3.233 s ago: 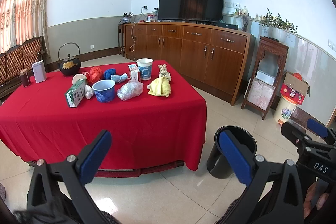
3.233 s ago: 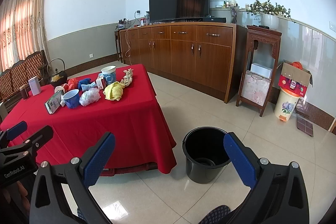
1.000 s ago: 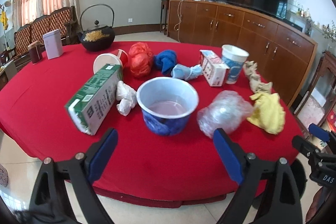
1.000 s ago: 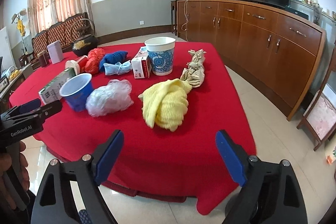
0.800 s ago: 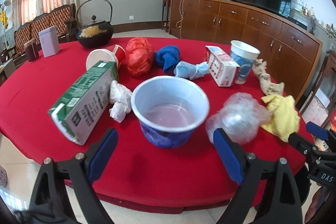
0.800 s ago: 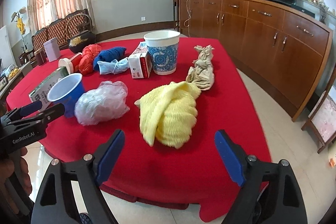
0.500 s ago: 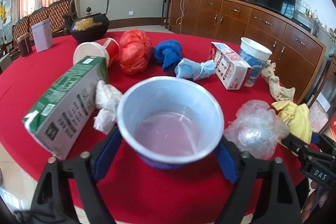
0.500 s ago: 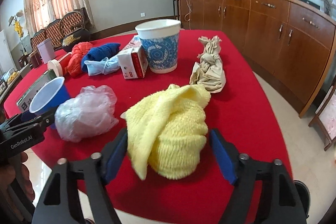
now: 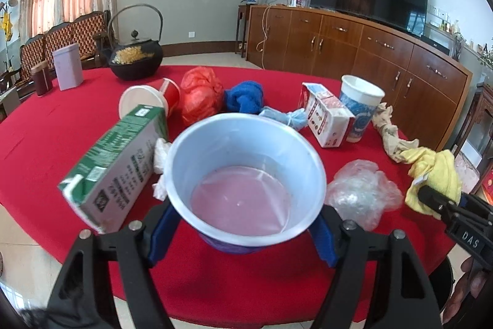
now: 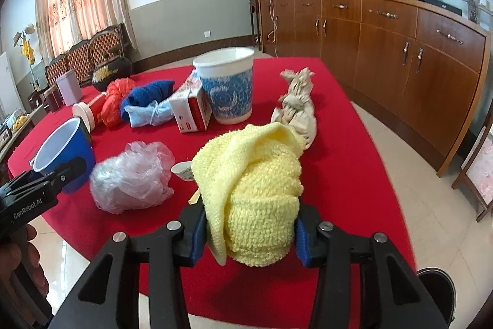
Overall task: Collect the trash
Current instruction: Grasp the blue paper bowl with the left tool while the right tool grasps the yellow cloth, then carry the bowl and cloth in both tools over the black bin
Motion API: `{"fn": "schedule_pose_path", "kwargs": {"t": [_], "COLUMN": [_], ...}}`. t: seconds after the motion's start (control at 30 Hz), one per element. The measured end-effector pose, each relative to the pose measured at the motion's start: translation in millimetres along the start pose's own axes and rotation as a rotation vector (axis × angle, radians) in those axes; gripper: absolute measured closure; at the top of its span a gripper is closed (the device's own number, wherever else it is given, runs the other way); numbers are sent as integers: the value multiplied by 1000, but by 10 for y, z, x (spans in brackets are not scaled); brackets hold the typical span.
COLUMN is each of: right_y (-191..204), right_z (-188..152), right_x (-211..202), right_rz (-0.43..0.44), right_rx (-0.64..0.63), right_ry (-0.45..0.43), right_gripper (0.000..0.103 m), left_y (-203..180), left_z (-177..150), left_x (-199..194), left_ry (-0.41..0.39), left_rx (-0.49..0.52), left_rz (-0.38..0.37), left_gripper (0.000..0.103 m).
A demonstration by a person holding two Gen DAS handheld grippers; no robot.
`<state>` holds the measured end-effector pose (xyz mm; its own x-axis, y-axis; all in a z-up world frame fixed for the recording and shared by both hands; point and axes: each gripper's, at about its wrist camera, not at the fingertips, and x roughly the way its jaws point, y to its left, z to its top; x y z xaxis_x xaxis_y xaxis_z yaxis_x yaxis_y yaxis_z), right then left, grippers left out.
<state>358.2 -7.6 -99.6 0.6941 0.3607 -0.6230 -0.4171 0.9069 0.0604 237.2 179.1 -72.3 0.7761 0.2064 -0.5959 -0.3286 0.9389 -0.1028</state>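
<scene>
Both grippers advanced from floor level to table edge vs. earliest frames; pads narrowed. L gripper (image 9: 243, 232): blue pads pressed either side of blue plastic cup w/ white interior (image 9: 246, 181), upright on cloth; seemingly gripped low on wall so rim stays level. R gripper (image 10: 251, 232): pads squeezing crumpled yellow knitted cloth (image 10: 255, 190) at near table edge; soft bulk bulging above pads. Crumpled clear plastic bag (image 10: 132, 178) between the two targets. Red tablecloth (image 9: 46, 131) over round table; wooden sideboard (image 10: 400, 51), TV beyond. Black bin rim (image 10: 437, 282) at floor, lower right; prob. drop point.
</scene>
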Motion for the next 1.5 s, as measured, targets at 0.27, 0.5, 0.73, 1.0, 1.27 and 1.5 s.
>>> {"fn": "schedule_pose_path", "kwargs": {"t": [0.27,0.5,0.73,1.0,1.27,1.5], "right_y": [-206,-472,-880,-1335,-1741,-2135], "right_z": [-58,-263,-568,-958,-1292,-1579], "right_x": [-631,-1207,-1667,-2080,-2386,-2384], "right_rz": [-41,-113,-202,-292,-336,-360], "right_rx": [23,51,110,184,230,245], "right_ry": [-60,-90,-90,-79,-81,-25], "right_gripper": [55,55,55,55,55,55], "left_y": [-228,-663,-1225,-1714,-2233,-2761], "left_z": [-22,-123,-285,-500,-702,-992], "left_x": [-403,-654,-841,-978,-1096,-1090], "left_ry": [-34,-39,-21,0,3,58], "left_rx": [33,87,165,232,304,388], "left_rz": [-46,-135,-250,-342,-412,-482], "left_gripper": [27,27,27,27,27,27]}}
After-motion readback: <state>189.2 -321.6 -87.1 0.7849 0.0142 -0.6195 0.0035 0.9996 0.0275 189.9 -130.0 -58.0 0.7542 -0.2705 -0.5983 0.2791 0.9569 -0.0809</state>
